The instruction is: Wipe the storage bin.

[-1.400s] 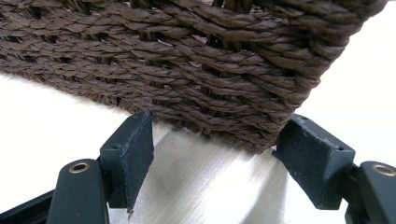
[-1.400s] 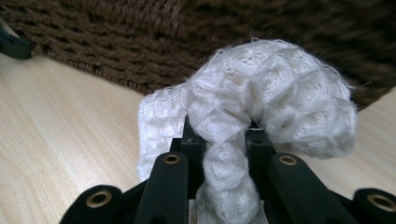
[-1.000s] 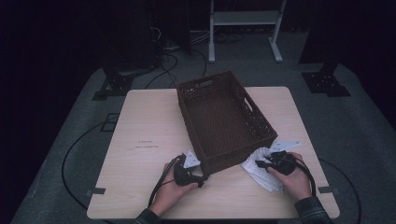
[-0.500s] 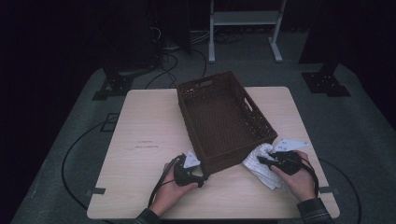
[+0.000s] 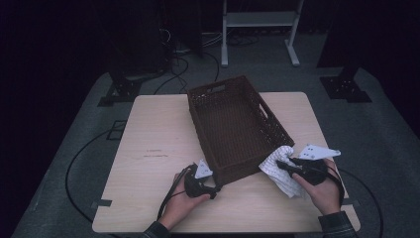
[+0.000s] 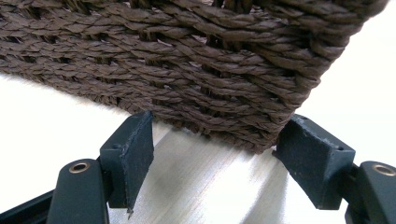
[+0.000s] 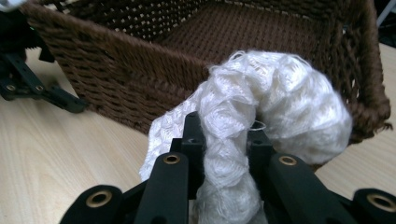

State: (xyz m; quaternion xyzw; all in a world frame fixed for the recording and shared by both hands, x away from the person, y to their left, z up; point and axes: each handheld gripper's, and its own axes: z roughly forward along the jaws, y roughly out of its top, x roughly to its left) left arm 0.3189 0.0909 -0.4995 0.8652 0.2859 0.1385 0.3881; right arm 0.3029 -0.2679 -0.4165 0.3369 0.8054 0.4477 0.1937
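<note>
Since the earlier frame, my right tongs have lifted the cloth toward the basket, lower right of frame, clamped on it. Basket lies up-left of them. My left tongs, open, straddle its near corner on the tabletop.

A light wooden table stood on a grey floor, and a short line of small dark marks was on its left part. Behind the table, in the dark, there was a white frame with two legs, loose cables beside it, and a black base at the left and another black base at the right. A thin black cable made a wide curve on the floor left of the table, near a small tape strip.
</note>
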